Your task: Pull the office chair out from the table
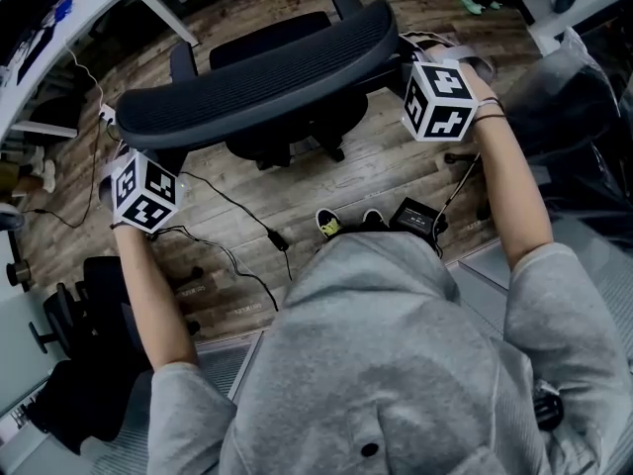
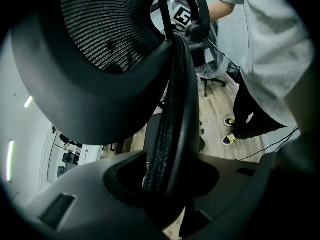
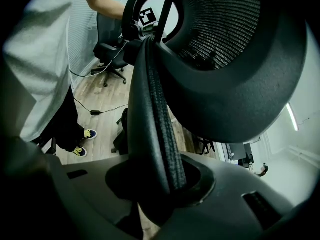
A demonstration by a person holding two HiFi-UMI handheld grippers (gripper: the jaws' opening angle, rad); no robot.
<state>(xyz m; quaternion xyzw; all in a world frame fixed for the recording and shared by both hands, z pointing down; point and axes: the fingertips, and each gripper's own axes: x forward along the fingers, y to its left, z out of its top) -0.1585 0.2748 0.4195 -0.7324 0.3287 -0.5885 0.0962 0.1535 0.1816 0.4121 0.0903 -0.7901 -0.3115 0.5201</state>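
Overhead, the head view takes in the whole office chair (image 1: pixel 267 77). Its curved mesh back spans between the two marker cubes, one at the left end (image 1: pixel 144 190) and one at the right end (image 1: pixel 440 99). The seat (image 1: pixel 272 43) lies beyond the back, over the wood floor (image 1: pixel 297 181), apart from the white table (image 1: pixel 99 13) at the upper left. That view hides the jaws under the cubes and the chair back. The left gripper view supplies them: the left gripper (image 2: pixel 167 184) is clenched on the back's ribbed side edge, which rises between its jaws. The right gripper view shows the right gripper (image 3: pixel 160 184) clamped likewise on the opposite edge. Both gripper views show the person's yellow-trimmed shoes (image 3: pixel 82 141) on the floor. The chair's base is mostly hidden beneath the seat, and both gripper views are dark and strongly curved at the rims.
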